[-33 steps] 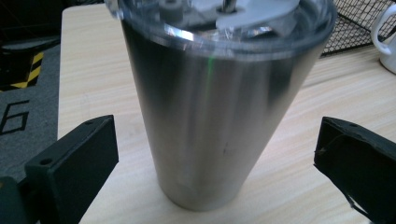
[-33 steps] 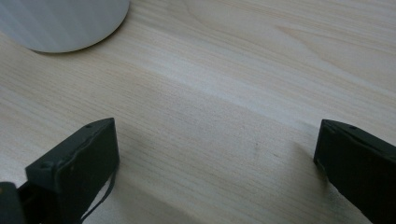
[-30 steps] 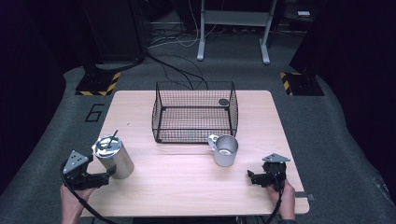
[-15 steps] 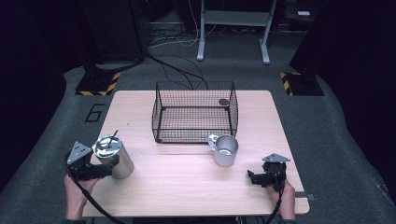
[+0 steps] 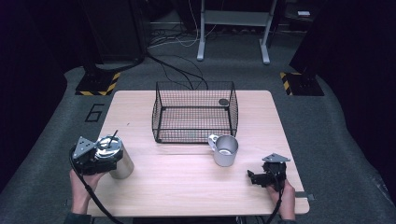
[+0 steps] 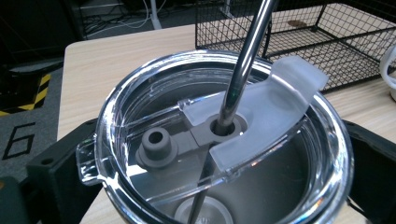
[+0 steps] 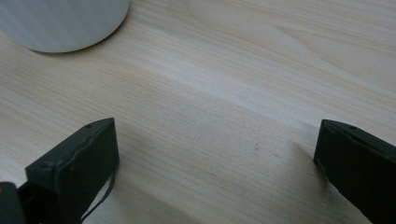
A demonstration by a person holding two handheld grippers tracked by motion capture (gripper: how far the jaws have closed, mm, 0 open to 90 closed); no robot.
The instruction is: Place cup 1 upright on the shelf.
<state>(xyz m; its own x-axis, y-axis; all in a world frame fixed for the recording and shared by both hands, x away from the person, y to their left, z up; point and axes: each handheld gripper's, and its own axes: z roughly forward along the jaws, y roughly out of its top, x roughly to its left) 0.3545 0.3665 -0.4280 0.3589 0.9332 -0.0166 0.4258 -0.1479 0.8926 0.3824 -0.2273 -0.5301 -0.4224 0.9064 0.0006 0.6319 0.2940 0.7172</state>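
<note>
Dark floor and cable runs ring my pale wooden table (image 5: pixel 187 186), so everything on it reads clearly. At the left edge my left gripper (image 5: pixel 95 158) has its jaws set around the steel tumbler (image 5: pixel 116 161), one jaw on each side of the rim in the left gripper view; I judge it grasped, or just about to be. The tumbler stands upright, long axis vertical, clear lid (image 6: pixel 219 135) on top, and its metal straw (image 6: pixel 247 60) leans slightly toward the wire basket (image 5: pixel 195 112). I take this as the pick-up step; next comes a straight lift that keeps the tumbler level. Further right sits the mug (image 5: pixel 225 150), just in front of the basket. My right gripper (image 5: pixel 261 177) rests low, jaws spread over bare wood.
</note>
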